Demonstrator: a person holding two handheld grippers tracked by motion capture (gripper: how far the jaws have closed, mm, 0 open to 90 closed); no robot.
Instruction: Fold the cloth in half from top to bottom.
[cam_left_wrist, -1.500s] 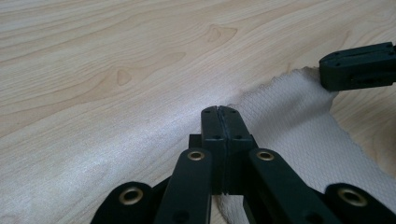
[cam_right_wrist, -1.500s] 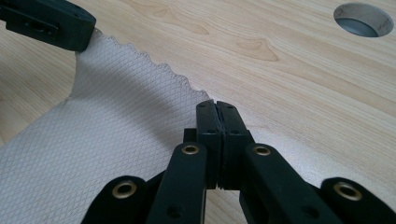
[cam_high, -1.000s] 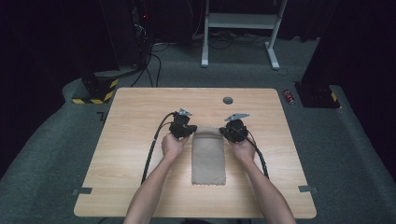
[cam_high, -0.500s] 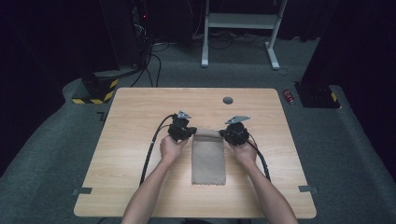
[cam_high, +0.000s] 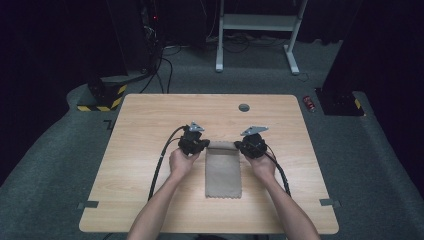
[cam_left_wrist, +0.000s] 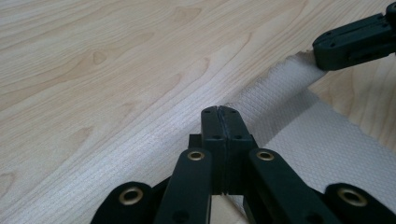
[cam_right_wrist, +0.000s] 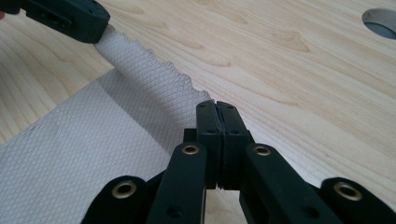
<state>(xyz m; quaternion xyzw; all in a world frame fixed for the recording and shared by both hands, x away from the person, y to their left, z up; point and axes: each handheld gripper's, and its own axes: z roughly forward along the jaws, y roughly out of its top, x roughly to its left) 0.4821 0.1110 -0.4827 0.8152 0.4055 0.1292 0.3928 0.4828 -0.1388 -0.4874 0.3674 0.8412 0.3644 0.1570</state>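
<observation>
A beige waffle-textured cloth (cam_high: 223, 172) lies flat in the middle of the wooden table (cam_high: 150, 125), its far edge lifted and curled toward me. My left gripper (cam_high: 201, 145) is shut on the cloth's far left corner, and my right gripper (cam_high: 243, 145) is shut on the far right corner. In the left gripper view the closed jaws pinch the cloth (cam_left_wrist: 299, 121), with the other gripper's jaws (cam_left_wrist: 355, 39) holding the opposite corner. The right gripper view has its jaws closed on the scalloped cloth edge (cam_right_wrist: 154, 93), the other gripper (cam_right_wrist: 70, 16) at top left.
A round cable hole (cam_high: 244, 107) sits in the table behind the grippers. Black cables (cam_high: 162, 155) trail from both grippers toward the near edge. Beyond the table stand a white frame (cam_high: 260, 30), a black-and-yellow base (cam_high: 102, 97) and a small red can (cam_high: 310, 104) on the floor.
Both grippers have moved slightly toward me, carrying the cloth's far edge up and back over the cloth.
</observation>
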